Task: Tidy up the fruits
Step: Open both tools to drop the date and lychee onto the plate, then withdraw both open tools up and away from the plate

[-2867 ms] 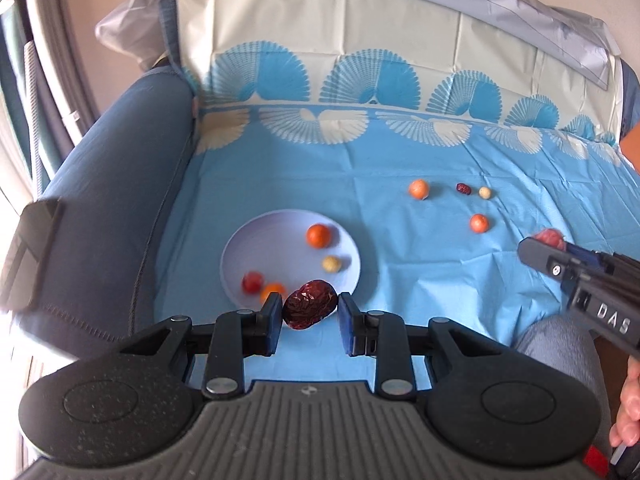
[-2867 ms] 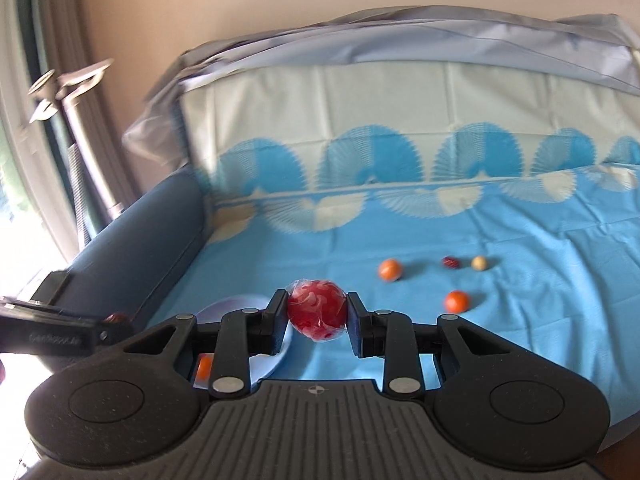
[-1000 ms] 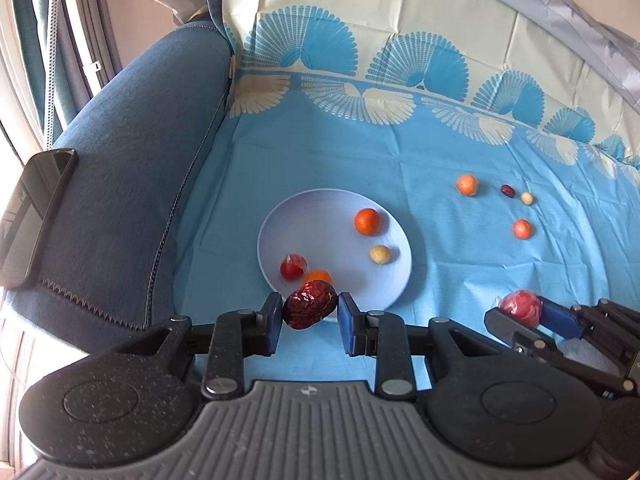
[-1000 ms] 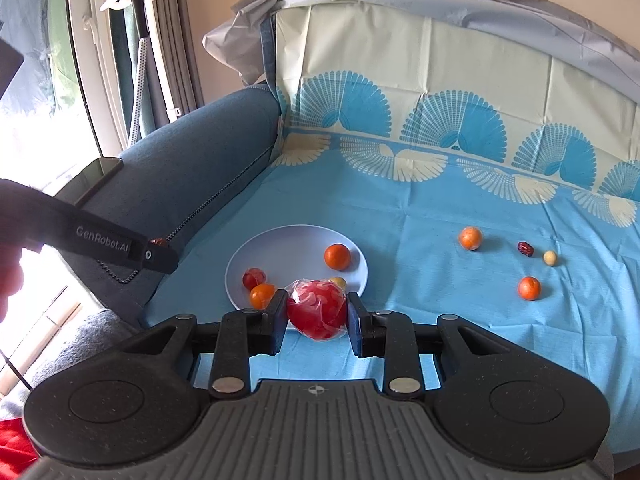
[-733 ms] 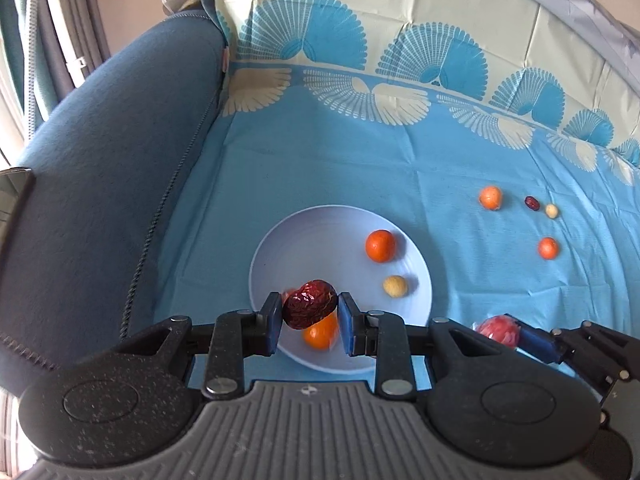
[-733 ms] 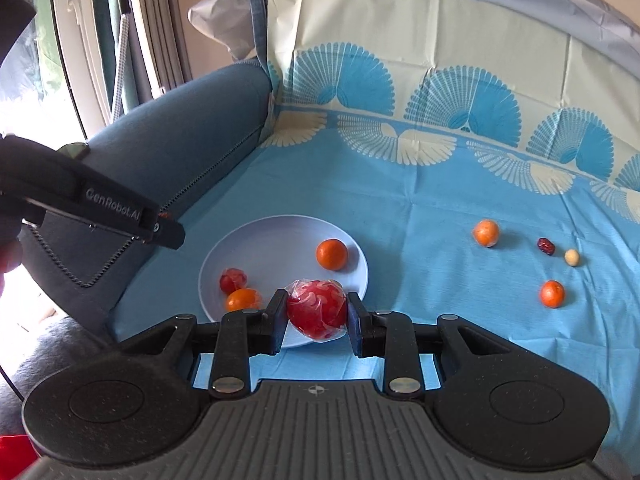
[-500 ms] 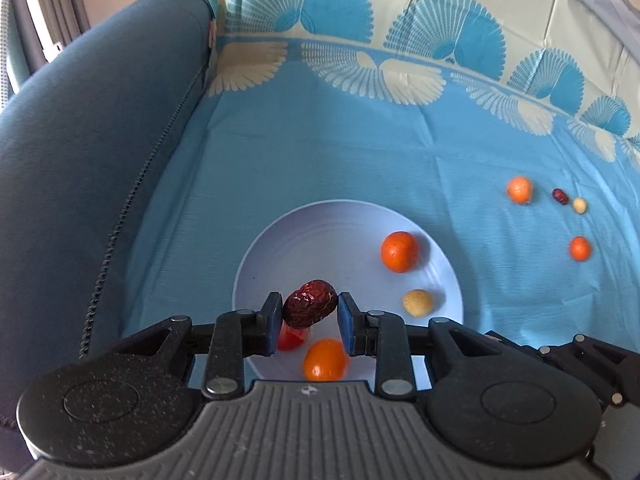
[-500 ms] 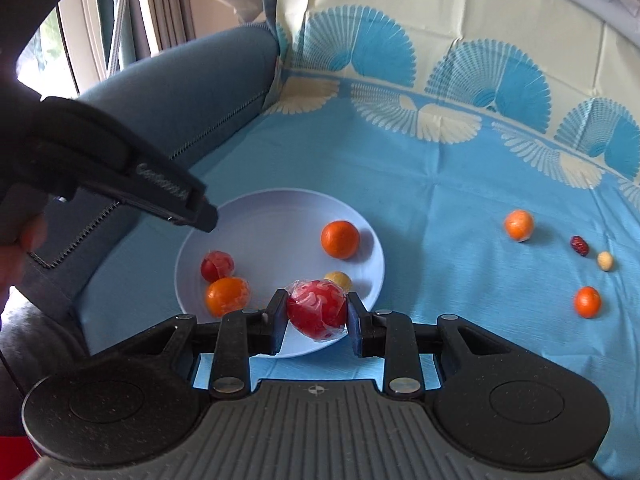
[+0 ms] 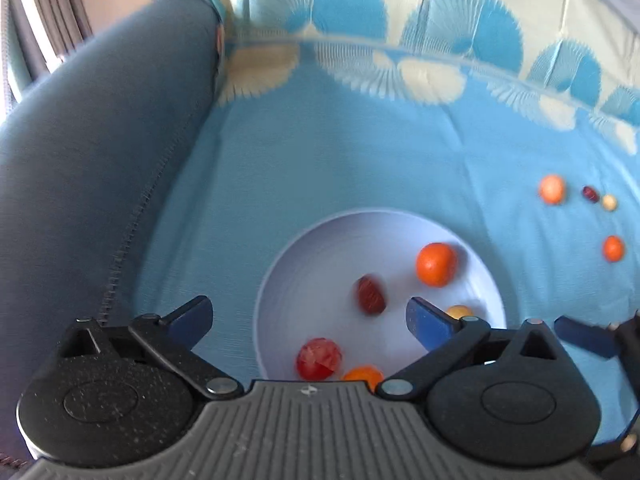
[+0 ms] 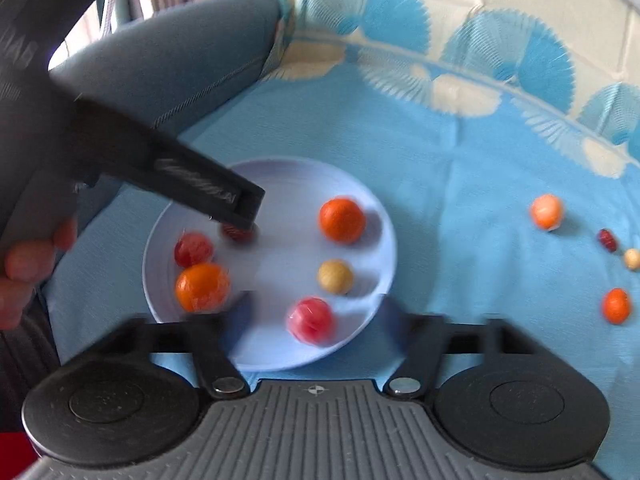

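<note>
My left gripper [image 9: 308,320] and right gripper [image 10: 312,326] are both swinging their jaws wide, pressing on nothing. The red date [image 9: 371,295] lies loose between my left fingers, in the pale plate [image 9: 340,232]; the wrapped red fruit [image 10: 311,320] sits blurred near the plate's near edge between my right fingers. Farther right, four small fruits [image 10: 546,211] rest on the blue cloth [image 10: 460,200].

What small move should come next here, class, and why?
Probably lift both claws clear of the plate. The left claw and right claw are opening with nothing gripped; the dark red date and wrapped red fruit lie on the plate, while four small fruits wait on the cloth.
</note>
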{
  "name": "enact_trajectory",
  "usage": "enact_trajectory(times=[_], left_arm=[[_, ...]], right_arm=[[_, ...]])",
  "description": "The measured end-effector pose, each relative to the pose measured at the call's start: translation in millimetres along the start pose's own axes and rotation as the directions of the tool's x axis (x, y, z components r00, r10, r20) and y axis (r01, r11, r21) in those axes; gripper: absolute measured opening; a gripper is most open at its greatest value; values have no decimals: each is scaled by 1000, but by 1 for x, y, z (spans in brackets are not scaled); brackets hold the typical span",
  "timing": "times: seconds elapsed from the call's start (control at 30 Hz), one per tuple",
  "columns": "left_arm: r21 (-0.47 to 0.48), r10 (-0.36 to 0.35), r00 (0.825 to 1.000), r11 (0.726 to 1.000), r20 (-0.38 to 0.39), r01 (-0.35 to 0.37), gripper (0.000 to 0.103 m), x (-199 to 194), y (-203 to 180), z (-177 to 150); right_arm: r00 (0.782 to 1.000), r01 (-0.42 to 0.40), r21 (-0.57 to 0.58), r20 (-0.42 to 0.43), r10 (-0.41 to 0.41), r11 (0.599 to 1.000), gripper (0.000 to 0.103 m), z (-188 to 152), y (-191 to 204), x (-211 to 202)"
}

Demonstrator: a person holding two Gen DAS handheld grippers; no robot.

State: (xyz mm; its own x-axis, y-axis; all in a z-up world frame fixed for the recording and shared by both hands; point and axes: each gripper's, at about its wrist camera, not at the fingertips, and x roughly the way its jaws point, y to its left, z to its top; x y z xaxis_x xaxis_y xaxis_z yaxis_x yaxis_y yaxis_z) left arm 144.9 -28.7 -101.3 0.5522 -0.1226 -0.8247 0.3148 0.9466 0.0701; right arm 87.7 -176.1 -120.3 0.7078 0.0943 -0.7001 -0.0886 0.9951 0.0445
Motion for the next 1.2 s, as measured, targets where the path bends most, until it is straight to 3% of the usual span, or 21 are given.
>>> enact_trajectory(times=[0.23, 0.33, 0.4, 0.73, 1.2], left_arm=[[-19, 83, 997, 996, -9, -83, 103, -70, 13, -39], [-44, 48, 995, 998, -90, -52, 103, -92, 13, -55], [-66, 22, 994, 997, -105, -29, 103, -107, 14, -67], [-32, 44, 999, 998, -6, -45, 103, -171, 1, -104], [-3, 63, 996, 998, 57, -63, 103, -202, -12, -113]], right_arm=[[999, -43, 37, -13, 43, 998, 96, -15, 3, -70], [999, -50, 61, -13, 50, 997, 97, -27, 13, -102], [998, -59, 64, 4, 59, 996, 98, -35, 20, -120], [990, -9, -10, 139, 10, 1000, 102, -54, 38, -188], [976, 24, -18, 217, -19, 1000, 102, -66, 44, -225]])
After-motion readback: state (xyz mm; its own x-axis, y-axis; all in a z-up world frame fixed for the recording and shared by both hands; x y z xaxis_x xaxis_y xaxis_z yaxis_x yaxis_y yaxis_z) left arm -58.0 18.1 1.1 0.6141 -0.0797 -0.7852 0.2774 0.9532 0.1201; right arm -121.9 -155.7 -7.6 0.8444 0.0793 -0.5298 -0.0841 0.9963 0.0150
